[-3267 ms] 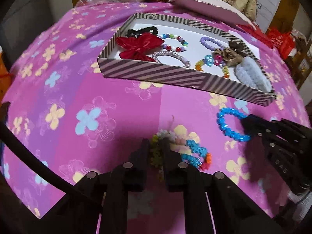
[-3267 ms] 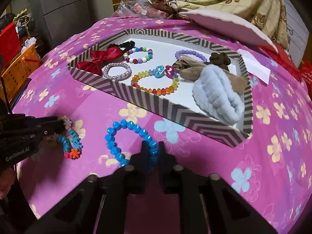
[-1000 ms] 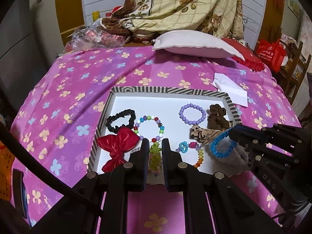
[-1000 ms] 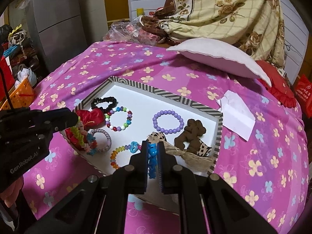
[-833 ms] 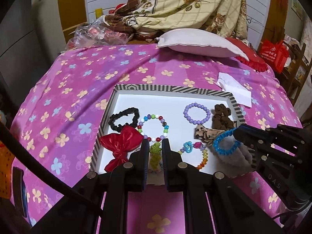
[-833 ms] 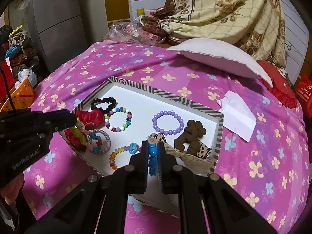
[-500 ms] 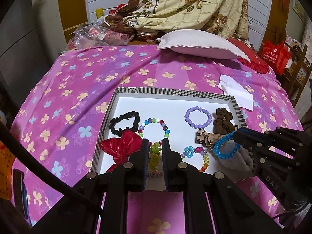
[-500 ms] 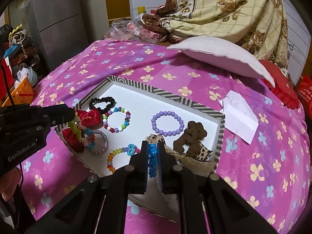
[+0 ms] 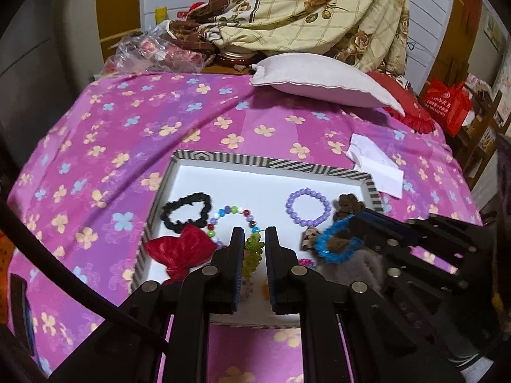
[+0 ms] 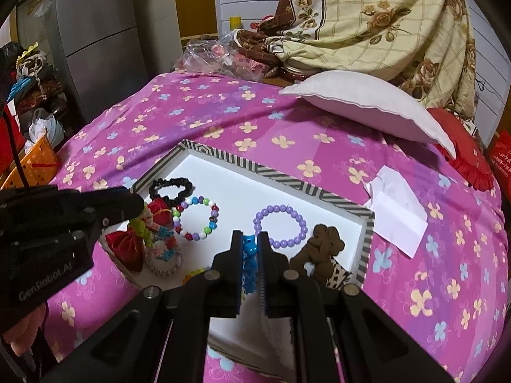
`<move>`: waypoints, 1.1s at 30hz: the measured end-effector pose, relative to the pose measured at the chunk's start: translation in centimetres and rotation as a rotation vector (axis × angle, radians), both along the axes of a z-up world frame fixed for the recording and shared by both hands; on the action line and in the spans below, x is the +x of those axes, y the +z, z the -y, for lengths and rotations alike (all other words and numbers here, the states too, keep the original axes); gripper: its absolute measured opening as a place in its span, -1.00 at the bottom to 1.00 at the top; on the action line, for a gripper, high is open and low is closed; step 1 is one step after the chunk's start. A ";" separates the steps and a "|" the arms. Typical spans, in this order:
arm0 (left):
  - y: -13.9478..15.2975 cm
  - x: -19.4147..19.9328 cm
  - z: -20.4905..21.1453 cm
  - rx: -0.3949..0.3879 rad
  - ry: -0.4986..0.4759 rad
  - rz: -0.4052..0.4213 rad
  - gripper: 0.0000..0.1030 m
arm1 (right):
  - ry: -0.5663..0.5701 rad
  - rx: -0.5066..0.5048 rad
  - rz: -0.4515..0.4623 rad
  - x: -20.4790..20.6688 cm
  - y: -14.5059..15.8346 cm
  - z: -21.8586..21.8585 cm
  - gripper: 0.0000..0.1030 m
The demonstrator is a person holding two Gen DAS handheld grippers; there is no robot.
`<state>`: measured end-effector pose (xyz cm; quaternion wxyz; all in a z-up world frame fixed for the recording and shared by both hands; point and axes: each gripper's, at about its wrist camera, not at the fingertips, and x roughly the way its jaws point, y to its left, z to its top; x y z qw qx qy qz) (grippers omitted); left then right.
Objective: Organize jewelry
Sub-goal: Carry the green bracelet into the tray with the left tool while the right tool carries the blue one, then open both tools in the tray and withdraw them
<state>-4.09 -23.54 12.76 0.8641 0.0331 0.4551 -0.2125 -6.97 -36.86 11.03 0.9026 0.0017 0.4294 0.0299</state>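
Both tools have carried their bracelets up off the bedspread and out over the tray (image 9: 271,163), which now lies below and ahead of them. Left tool (image 9: 253,249) is pinched narrow on a green-and-mixed bracelet (image 9: 252,253) that dangles beneath its tips, above the red bow (image 9: 182,250) and the multicolour bracelet (image 9: 231,220). Right tool (image 10: 249,249) is clamped tight on the blue bracelet (image 10: 249,261), with the purple bracelet (image 10: 281,221) just ahead and the brown scrunchie (image 10: 322,247) to its right. Judging from this, the near half of the tray is crowded: letting go here could drop either bracelet onto pieces already laid out and tangle them, and the two tools hang close enough to knock each other.
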 end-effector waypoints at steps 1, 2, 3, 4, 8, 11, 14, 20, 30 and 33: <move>0.1 0.1 0.1 -0.008 -0.003 -0.006 -0.89 | -0.003 0.003 0.003 0.5 0.1 0.1 -0.84; 0.1 0.2 0.3 -0.016 -0.007 -0.009 -0.89 | -0.005 0.005 0.005 0.8 0.2 0.2 -0.84; 0.2 0.2 0.4 -0.022 -0.012 -0.011 -0.89 | -0.008 0.013 0.008 1.3 0.3 0.3 -0.84; 0.1 0.3 0.6 -0.029 -0.020 -0.015 -0.89 | -0.010 0.020 0.010 1.7 0.3 0.3 -0.84; -1.4 1.4 0.3 -0.035 -0.010 -0.061 -0.89 | -0.011 0.057 0.012 3.5 0.1 0.4 -0.84; -3.5 2.5 -0.5 -0.027 0.014 -0.116 -0.89 | -0.008 0.102 -0.001 5.1 -0.8 0.3 -0.84; -5.3 3.1 -1.3 0.004 0.045 -0.137 -0.89 | -0.014 0.140 -0.011 6.4 -1.8 0.2 -0.84; -7.8 3.4 -2.6 0.053 0.074 -0.159 -0.89 | -0.067 0.181 -0.093 9.6 -5.9 0.5 -0.83; -8.3 3.1 -2.7 0.091 0.084 -0.107 -0.89 | -0.126 0.198 -0.120 8.2 -8.3 1.3 -0.48; -8.0 2.7 -2.9 0.094 0.094 -0.090 -0.86 | -0.121 0.189 -0.080 6.3 -6.9 1.2 -0.29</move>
